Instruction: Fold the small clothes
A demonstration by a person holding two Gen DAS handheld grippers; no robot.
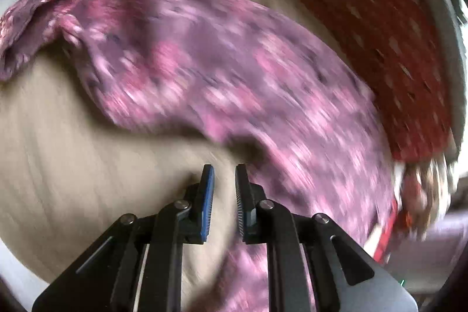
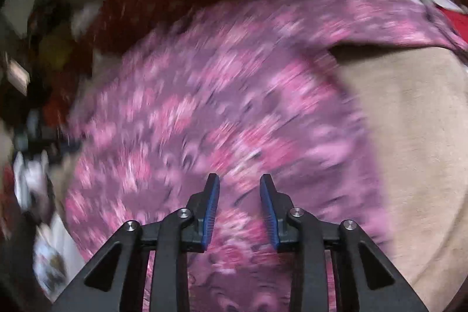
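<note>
In the left wrist view the left gripper [image 1: 224,170] is seen nearest, with its jaws a narrow gap apart and nothing pinched between them; under the fingertips only the beige surface [image 1: 67,154] is seen, with the garment's edge just to their right. In the right wrist view the right gripper [image 2: 239,180] is held over the garment with its jaws spread, and no cloth is caught between them.

The beige surface is soft-looking and plain. On it the purple floral garment [image 1: 234,63] is spread, also seen as [image 2: 210,113]; one end is bunched at the far left in the left view. Behind it, touching its far edge, a dark red dotted cloth [image 1: 380,19] is lying. Beyond that a pale rim [image 1: 447,28] is visible. Both views are much blurred, and the cluttered things at their edges cannot be told.
</note>
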